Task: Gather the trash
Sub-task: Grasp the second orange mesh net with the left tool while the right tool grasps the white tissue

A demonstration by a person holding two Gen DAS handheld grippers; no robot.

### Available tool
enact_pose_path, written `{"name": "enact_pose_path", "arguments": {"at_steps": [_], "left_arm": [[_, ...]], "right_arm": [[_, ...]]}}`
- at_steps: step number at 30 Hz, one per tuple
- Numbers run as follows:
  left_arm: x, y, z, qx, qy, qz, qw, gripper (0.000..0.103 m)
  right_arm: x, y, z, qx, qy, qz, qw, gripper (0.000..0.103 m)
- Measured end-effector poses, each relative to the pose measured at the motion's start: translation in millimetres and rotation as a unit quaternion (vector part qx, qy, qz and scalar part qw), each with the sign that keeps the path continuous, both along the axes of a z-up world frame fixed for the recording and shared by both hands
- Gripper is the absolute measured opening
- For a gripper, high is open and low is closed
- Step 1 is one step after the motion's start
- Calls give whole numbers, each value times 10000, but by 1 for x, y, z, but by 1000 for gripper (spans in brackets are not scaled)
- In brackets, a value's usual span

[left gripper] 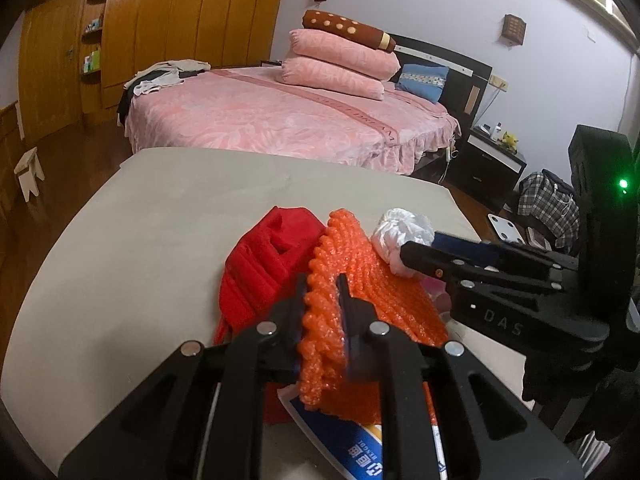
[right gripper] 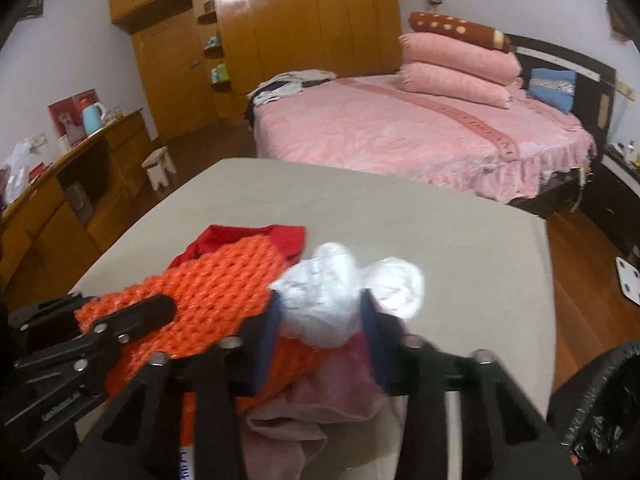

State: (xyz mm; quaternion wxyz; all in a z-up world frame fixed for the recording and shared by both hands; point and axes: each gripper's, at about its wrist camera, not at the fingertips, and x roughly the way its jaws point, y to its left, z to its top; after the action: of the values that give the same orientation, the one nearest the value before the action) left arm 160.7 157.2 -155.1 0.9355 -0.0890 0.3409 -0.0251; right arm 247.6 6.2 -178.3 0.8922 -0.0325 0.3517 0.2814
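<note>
Stood over a matte beige table [left gripper: 132, 216] in a bedroom with glossy wooden wardrobes [right gripper: 280, 28] and a bed [left gripper: 280, 120] under a pink leaf-patterned spread, 2 pink pillows [left gripper: 340, 64] stacked on it. Held a knobbly orange foam net [left gripper: 352, 280] pinched in the left gripper [left gripper: 322, 304], jaws narrow on its ridged edge. Clamped a crumpled, glossy white plastic wad [right gripper: 340, 292] in the right gripper [right gripper: 322, 320], blue pads [right gripper: 266, 340] pressed to both sides. Lay beside and partly under the net: a red ribbed cloth [left gripper: 264, 260]. Sat beneath the wad: a soft pink rag [right gripper: 320, 400]. Showed at the right view's lower right: a black-lined bin [right gripper: 600, 408].
</note>
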Motion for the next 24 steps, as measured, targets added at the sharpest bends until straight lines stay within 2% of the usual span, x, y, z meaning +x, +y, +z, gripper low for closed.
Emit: {"name": "enact_pose_path", "arguments": {"at_steps": [5,8,10,16,19,21,24], "left_arm": [[1,0,1,-21,-5,72,10000,13],[0,-2,3,2,-14,95,10000,13],[-1,-4,5,30,-16,101,9999,13],[-5,-6,16,109,-104,224,9996,13],[-6,-7,17,262,-110,258,9993,13],[-4,-5,15,207,-71,261,9994,12],[-3,-2,14,188,-71,284,9994,12]], "right_arm": [[-9,-2,9,47,-132,73,9999,10],[-13,-6,16,109,-178,76,9998,8],[-15,-8,21,164,-182,96,9997,3],[-24,-17,33,211,-272,141,9993,3],[-21,-16,29,-2,-269,55,9996,12],[-14,-17,23,-27,-157,-24,9999,34],[-5,-14,16,36,-5,-34,10000,43]]}}
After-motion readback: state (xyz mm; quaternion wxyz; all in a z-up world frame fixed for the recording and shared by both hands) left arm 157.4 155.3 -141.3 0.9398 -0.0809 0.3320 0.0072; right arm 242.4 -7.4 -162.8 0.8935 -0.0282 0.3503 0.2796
